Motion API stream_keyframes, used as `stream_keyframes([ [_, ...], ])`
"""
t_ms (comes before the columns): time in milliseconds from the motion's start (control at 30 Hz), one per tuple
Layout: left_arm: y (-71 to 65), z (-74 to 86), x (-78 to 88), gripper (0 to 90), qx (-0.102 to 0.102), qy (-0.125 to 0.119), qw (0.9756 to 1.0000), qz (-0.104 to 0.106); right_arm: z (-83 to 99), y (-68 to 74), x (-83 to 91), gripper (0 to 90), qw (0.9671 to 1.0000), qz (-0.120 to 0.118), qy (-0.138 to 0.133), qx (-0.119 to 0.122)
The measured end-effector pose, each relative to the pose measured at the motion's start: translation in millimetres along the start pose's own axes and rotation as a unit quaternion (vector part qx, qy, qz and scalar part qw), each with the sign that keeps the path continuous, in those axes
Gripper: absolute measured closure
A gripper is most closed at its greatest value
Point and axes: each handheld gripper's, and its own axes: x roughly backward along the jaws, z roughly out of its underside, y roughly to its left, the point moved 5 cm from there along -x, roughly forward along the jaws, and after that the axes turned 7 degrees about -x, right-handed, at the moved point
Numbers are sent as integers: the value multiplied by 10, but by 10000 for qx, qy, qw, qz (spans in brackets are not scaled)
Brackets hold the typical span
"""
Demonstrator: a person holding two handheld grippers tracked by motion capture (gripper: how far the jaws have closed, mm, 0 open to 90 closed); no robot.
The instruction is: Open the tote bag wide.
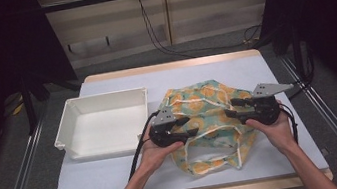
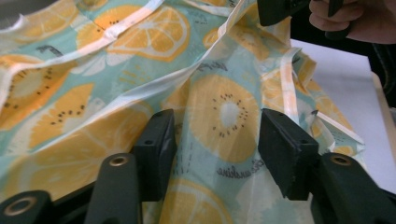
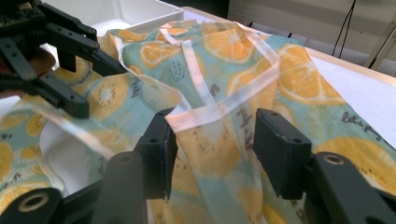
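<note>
The left gripper [image 1: 192,125] and right gripper [image 1: 230,112] both stand with jaws apart over the fruit-print bag [image 1: 205,100], fabric between the pads but unpinched. The bag lies crumpled toward the tabletop's [image 1: 108,177] right-front part; the white tray [image 1: 102,102] sits beyond at left.

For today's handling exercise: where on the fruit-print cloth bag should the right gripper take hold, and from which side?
Probably the pale trimmed edge of the bag, where it folds into a raised ridge. That ridge already stands between the open jaws of the right gripper, which comes in from the bag's right in the high view. The flat printed panels offer nothing to pinch.
</note>
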Motion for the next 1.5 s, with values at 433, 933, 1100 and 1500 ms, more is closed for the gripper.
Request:
stream_keyframes([
  [433, -11, 117, -90, 825, -165, 342, 9993, -65, 1, 0, -154, 764, 9994, -286, 102, -179],
  [933, -338, -104, 128, 900, -276, -13, 9982, 525, -139, -19, -123, 890, 9984, -505, -14, -248],
  [1100, -439, -86, 216, 900, -313, -39, 9972, 680, -207, -92, -133, 896, 9980, -523, -44, -350],
  [1500, -720, -19, 360, 900, -526, 0, 9926, 1091, -313, -346, -220, 899, 9969, -419, -84, -654],
])
